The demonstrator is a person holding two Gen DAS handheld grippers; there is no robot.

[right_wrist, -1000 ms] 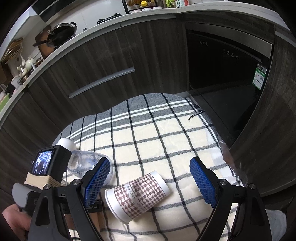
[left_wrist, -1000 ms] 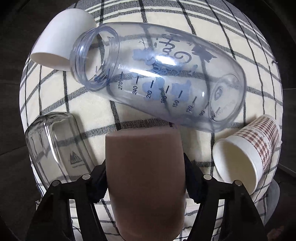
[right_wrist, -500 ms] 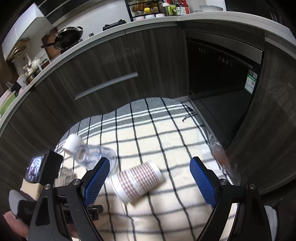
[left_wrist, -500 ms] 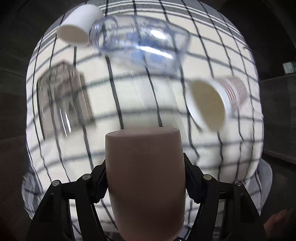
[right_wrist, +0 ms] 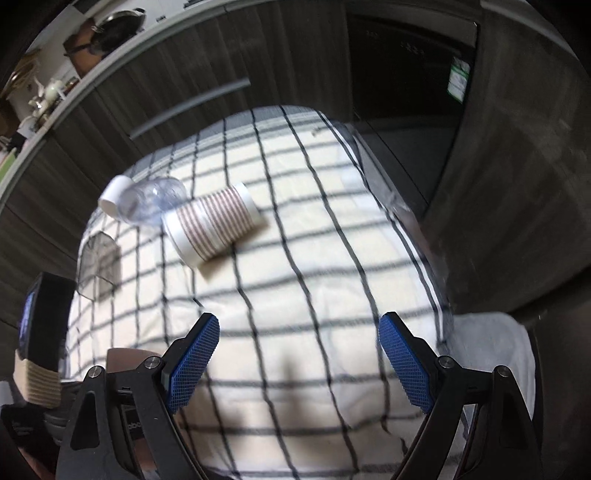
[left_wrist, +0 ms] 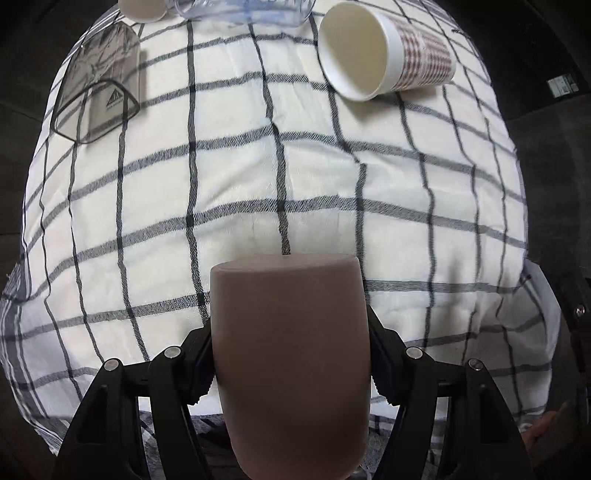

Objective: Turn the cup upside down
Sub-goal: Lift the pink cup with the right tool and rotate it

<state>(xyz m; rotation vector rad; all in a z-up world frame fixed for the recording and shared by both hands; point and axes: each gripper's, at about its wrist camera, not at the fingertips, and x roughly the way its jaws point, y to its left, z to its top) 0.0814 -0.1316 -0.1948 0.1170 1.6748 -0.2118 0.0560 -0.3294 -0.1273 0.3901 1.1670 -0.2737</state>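
Left wrist view: the left gripper is clamped on the brown cup, both fingers pressed against its sides, the cup held over the near part of the checked cloth with its closed flat end pointing away from the camera. At the far end of the cloth lie a paper cup on its side (mouth toward the camera), a glass and a clear bottle. Right wrist view: the right gripper hangs wide open over the cloth, its blue pads holding nothing.
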